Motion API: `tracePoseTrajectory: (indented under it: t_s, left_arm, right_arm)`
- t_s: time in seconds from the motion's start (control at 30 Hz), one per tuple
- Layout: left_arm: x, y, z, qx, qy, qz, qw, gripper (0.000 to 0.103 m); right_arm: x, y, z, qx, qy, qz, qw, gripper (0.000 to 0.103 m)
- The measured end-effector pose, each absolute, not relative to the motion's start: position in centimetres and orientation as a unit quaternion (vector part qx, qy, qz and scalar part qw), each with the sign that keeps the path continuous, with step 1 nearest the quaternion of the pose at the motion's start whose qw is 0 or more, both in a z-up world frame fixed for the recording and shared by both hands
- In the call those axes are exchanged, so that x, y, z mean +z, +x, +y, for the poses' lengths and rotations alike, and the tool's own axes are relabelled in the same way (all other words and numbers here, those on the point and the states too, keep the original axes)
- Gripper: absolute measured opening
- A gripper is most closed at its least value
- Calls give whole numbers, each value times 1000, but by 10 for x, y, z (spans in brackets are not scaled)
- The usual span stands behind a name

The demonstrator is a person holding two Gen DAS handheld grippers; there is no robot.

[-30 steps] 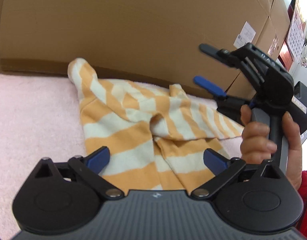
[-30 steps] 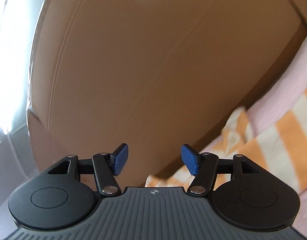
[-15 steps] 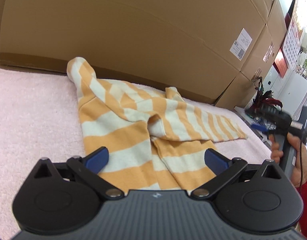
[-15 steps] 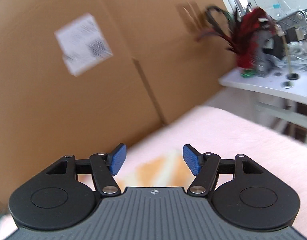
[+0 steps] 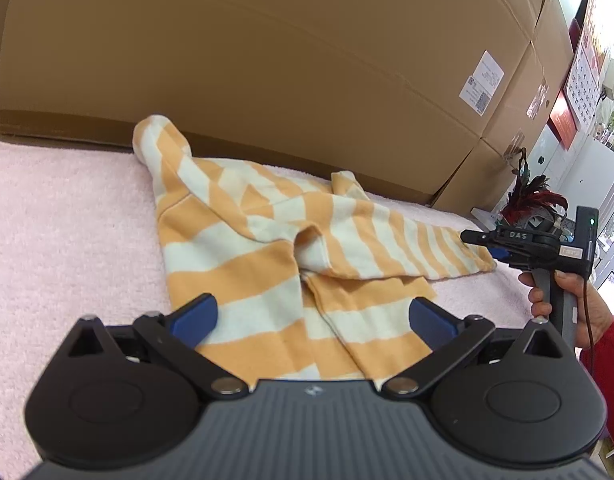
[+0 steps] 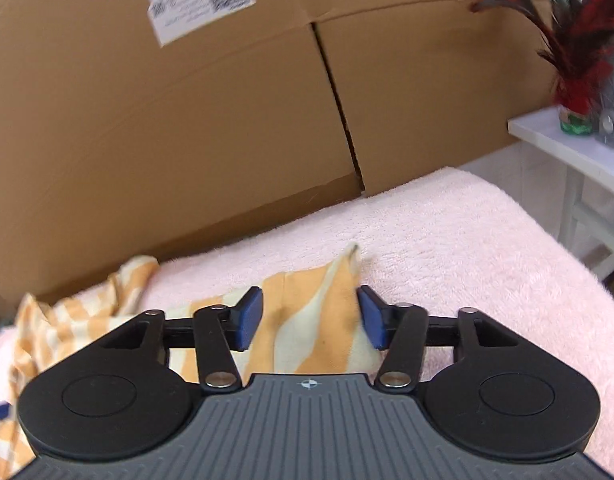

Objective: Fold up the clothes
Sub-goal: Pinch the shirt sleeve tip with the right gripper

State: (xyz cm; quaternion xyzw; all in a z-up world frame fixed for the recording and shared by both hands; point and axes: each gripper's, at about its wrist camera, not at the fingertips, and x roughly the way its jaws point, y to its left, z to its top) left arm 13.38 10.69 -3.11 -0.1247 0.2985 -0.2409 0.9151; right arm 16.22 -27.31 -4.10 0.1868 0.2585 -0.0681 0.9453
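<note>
Right claw (image 6: 309, 320) has dropped from mid-air to the far tip of the orange-striped garment (image 5: 291, 252), pads apart with the striped corner lying between them, not pinched. Left claw (image 5: 313, 316) barely shifted, wide apart above the garment's near hem. Garment lies crumpled on the pink towel (image 5: 59, 216), cardboard boxes (image 5: 267, 60) behind.

- Our left gripper (image 5: 311, 314): ribbed grey body, two black round housings, black linkage arms with silver screws, blue pads (image 5: 195, 314).
- Our right gripper (image 6: 309, 318): same build; from the side it reads "DAS", with a green light and a thin cable.
- We wear a red sleeve (image 5: 609, 364).
</note>
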Motion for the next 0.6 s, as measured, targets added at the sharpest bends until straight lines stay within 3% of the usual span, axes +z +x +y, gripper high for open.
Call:
tracePoseTrajectory:
  t_s: [0.03,0.1,0.23,0.4,0.6]
  left_arm:
    - [-31,134,107,-240,-123,299,915,102]
    - [-32,134,106,-239,-121,299,916,102]
    - [-32,135,105,-238,-115,301,916,102]
    - [-33,136,104,-235,-107,302,917,102]
    - [-34,136,103,-233,-98,304,918,102]
  right_arm:
    - [-41,162,-270,-77,181,262,945,16]
    - [-41,161,-269,-88,183,263,943,8]
    - [-49,137,-297,-79,289,202,932,7]
    - [-46,94,-316,-50,377,56,923,7]
    - [-46,81,-320,-39,412,10,910,7]
